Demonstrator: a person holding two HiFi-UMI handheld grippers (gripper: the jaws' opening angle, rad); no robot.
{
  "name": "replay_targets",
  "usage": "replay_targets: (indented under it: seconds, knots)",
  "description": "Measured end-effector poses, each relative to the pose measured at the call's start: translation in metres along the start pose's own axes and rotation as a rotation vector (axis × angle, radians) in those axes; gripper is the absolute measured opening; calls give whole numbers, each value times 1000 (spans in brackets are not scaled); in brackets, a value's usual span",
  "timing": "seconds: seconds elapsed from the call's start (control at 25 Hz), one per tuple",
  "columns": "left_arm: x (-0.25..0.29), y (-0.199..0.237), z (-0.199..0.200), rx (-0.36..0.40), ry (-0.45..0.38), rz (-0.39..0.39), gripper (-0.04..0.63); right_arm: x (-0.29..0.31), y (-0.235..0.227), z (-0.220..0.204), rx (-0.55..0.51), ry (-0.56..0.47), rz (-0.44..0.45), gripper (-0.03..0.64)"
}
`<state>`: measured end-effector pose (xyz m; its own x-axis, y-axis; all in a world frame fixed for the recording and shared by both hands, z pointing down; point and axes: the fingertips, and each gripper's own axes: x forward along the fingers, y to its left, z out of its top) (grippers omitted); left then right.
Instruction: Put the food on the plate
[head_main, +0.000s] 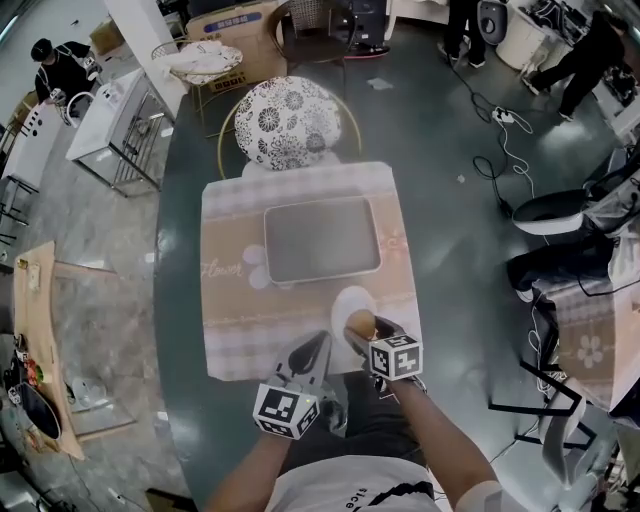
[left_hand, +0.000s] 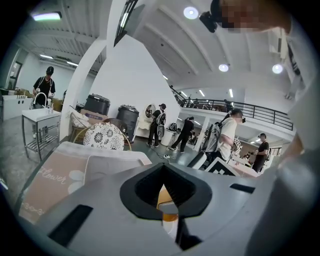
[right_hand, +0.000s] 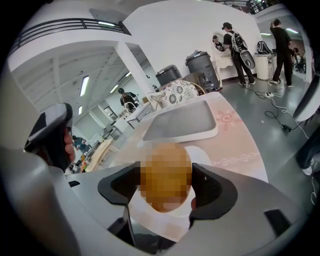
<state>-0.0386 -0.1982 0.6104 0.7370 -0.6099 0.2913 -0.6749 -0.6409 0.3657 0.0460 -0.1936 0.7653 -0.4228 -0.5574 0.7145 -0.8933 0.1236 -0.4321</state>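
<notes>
A round golden-brown bun (head_main: 360, 323) is held just over a small white plate (head_main: 343, 299) near the table's front edge. My right gripper (head_main: 363, 331) is shut on it. In the right gripper view the bun (right_hand: 166, 175) fills the space between the jaws, with the plate (right_hand: 202, 156) under and beyond it. My left gripper (head_main: 312, 352) hovers just left of the plate, its jaws meeting at the tips with nothing in them. In the left gripper view the left gripper (left_hand: 162, 170) is shut, and a sliver of orange-brown shows through the gap behind its tips.
A grey rectangular tray (head_main: 320, 240) lies mid-table on a pink and beige placemat (head_main: 230, 290), just beyond the plate. A patterned round chair (head_main: 287, 122) stands at the table's far side. People stand in the room behind.
</notes>
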Motion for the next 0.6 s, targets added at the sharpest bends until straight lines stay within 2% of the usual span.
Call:
replay_targets:
  seconds: [0.32,0.6]
  knots:
    - [14,16,-12,-11,9,-2,6,36,-22,-18,0,97,-53,295]
    - [24,19,-16,-10,8,-12,6,50,-31,-22,-3,135,-83,295]
